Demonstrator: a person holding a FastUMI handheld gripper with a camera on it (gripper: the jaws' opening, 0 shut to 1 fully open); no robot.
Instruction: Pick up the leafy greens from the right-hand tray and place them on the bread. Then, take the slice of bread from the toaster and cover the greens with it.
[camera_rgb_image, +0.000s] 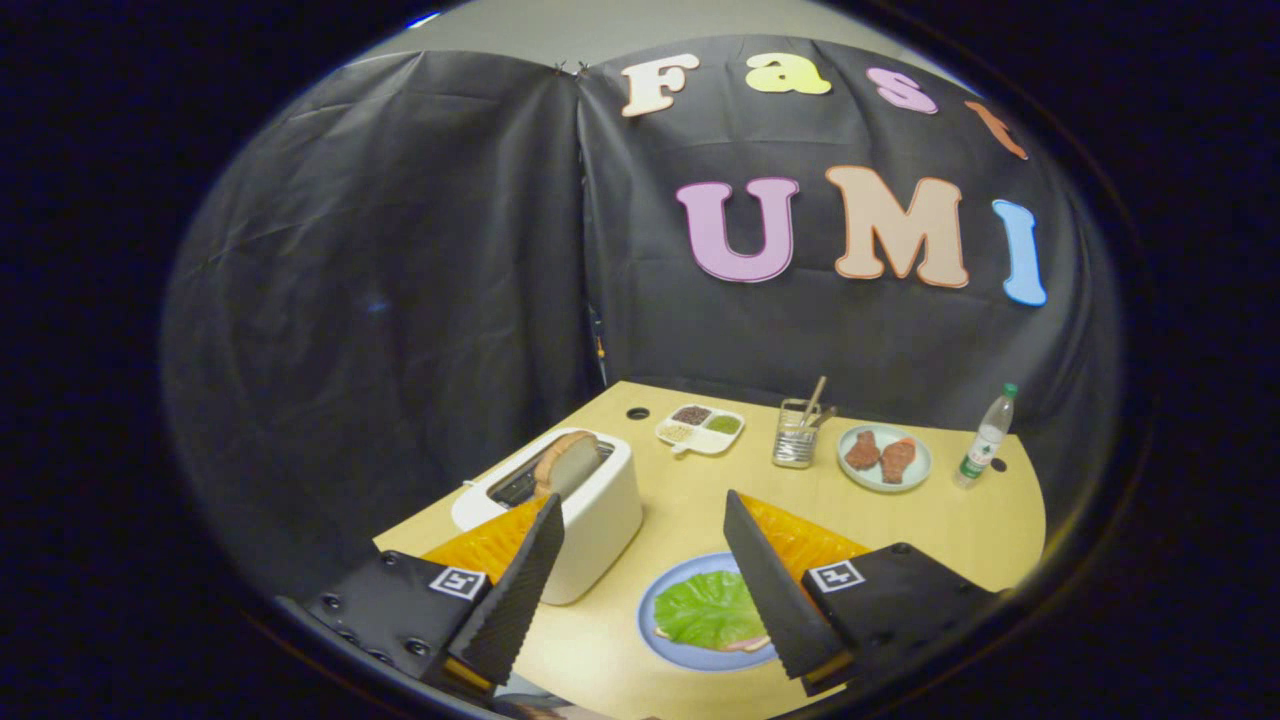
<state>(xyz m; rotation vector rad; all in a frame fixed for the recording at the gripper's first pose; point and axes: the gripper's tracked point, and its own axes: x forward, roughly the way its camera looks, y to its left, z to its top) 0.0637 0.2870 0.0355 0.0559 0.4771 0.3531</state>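
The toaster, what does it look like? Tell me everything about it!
The toaster is a white, rounded box that looks like smooth plastic, standing upright on the wooden table. It has two long slots on top. A slice of bread with a brown crust sticks up out of one, leaning a little. The toaster sits left of the blue plate with the leafy green. The open gripper hangs near it, its left finger crossing in front of it.

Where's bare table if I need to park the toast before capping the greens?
Bare wood lies between the toaster and the blue plate with greens, and behind that plate, short of the utensil cup and meat plate. The back row is crowded. The gripper is open.
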